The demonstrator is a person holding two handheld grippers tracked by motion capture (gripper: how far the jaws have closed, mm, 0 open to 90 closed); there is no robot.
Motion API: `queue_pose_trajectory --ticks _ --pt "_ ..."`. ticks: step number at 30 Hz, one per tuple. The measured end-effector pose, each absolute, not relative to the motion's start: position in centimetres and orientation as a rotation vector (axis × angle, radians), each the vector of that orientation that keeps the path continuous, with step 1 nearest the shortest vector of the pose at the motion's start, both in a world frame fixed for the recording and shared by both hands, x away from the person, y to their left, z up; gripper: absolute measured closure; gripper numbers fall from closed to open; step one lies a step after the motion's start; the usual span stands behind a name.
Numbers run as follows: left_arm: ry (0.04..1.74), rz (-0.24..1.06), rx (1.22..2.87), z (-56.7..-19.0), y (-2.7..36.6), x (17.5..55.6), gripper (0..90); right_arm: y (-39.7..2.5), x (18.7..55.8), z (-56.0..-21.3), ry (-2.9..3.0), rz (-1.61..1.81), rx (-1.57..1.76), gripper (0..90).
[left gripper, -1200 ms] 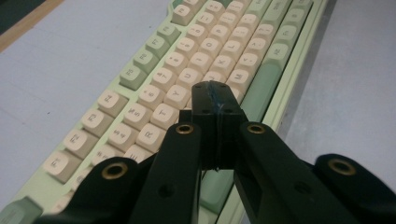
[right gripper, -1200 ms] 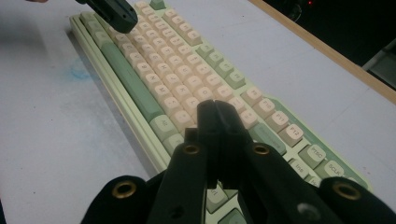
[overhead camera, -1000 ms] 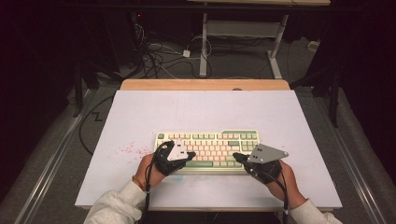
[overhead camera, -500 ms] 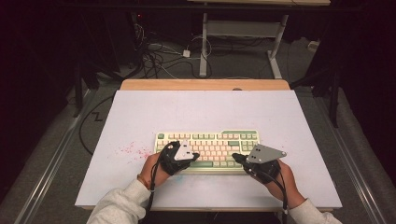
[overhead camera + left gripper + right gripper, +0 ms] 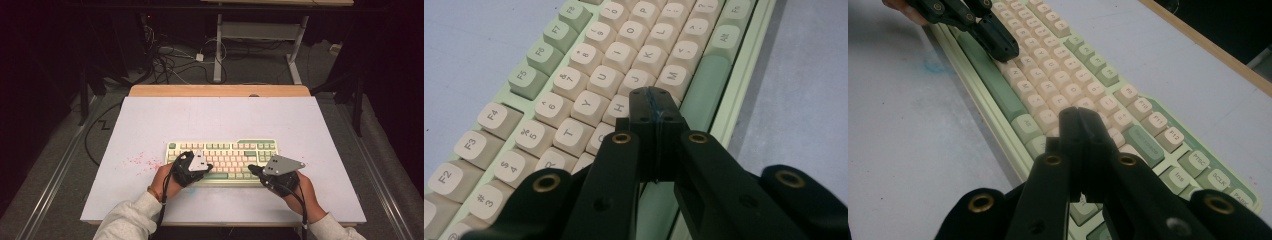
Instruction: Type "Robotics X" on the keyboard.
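With both pairs of jaws closed on nothing above the keyboard (image 5: 223, 156), 2 neighbouring keys could be pressed at once by the left gripper (image 5: 655, 102) or right gripper (image 5: 1079, 120).

Bright lit table (image 5: 150, 125), dark surroundings, soft focus

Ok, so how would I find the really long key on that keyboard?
Look on the white table for the green-and-cream keyboard. Go to its row nearest the person, where the long space bar lies. It is one plain green strip with no letter, far wider than its neighbours.
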State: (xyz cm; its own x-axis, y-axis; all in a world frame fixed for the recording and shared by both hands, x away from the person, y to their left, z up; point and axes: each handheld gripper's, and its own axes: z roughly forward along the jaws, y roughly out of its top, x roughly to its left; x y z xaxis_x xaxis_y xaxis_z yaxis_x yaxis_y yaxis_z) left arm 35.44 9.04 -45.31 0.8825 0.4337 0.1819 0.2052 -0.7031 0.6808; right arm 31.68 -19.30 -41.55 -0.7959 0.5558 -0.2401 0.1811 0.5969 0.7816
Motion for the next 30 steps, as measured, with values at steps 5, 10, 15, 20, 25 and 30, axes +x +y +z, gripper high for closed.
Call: queue_pose_trajectory --ticks 5,10,15,20,25,30 --pt "0.457 0.431 2.357 -45.33 9.09 35.62 87.9 -19.26 31.73 -41.55 2.363 1.084 0.58 90.0" --pt "0.448 0.437 2.366 -45.4 8.91 35.63 87.8 -19.23 31.72 -41.52 2.363 1.082 0.58 90.0" --pt "0.452 0.437 2.367 -45.41 8.96 35.65 87.8 -19.18 31.66 -41.54 2.366 1.085 0.583 90.0" --pt "0.43 0.446 2.403 -45.6 8.79 35.72 87.9 -19.18 31.66 -41.58 2.368 1.084 0.582 90.0" --pt "0.438 0.457 2.384 -45.5 8.83 35.79 87.8 -19.19 31.65 -41.54 2.37 1.081 0.575 90.0" --pt "0.447 0.473 2.346 -44.87 9.19 35.58 87.8 -19.33 31.67 -41.41 2.363 1.086 0.578 90.0"
